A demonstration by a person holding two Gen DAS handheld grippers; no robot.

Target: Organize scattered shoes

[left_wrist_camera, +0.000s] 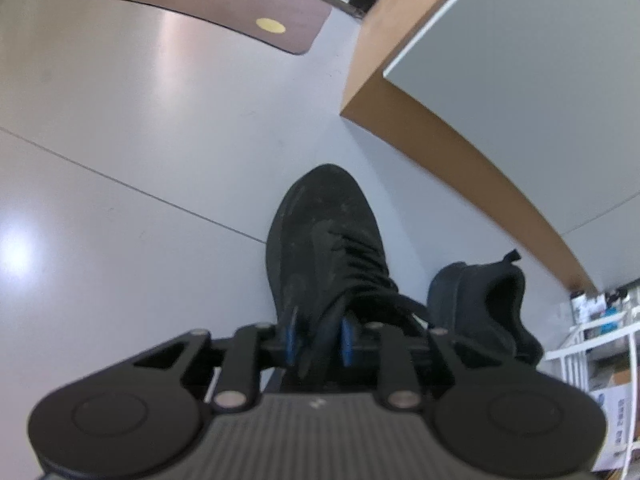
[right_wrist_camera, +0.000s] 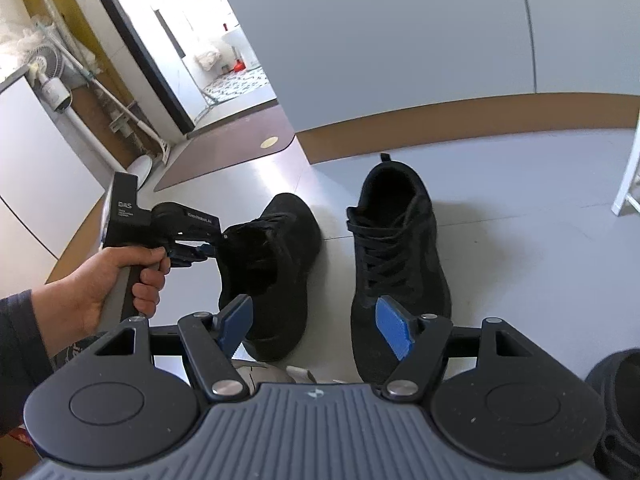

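Note:
Two black lace-up shoes stand side by side on the pale floor by the wall. In the left wrist view my left gripper point(left_wrist_camera: 320, 340) sits at the heel collar of the nearer shoe point(left_wrist_camera: 324, 248). Its blue pads stand slightly apart, with the collar between them and the sole on the floor. The other shoe point(left_wrist_camera: 480, 308) is to the right. The right wrist view shows the left gripper point(right_wrist_camera: 208, 250), held by a hand point(right_wrist_camera: 116, 280), at the left shoe point(right_wrist_camera: 276, 272). My right gripper point(right_wrist_camera: 316, 324) hangs open over the gap beside the right shoe point(right_wrist_camera: 400, 256), holding nothing.
A brown doormat point(left_wrist_camera: 192, 4) lies by the doorway point(right_wrist_camera: 224, 40). The wall's brown baseboard point(right_wrist_camera: 440, 136) runs behind the shoes. A white rack point(left_wrist_camera: 592, 344) stands at the right. Another dark shoe point(right_wrist_camera: 616, 404) and a pale shoe point(right_wrist_camera: 256, 372) lie near my right gripper.

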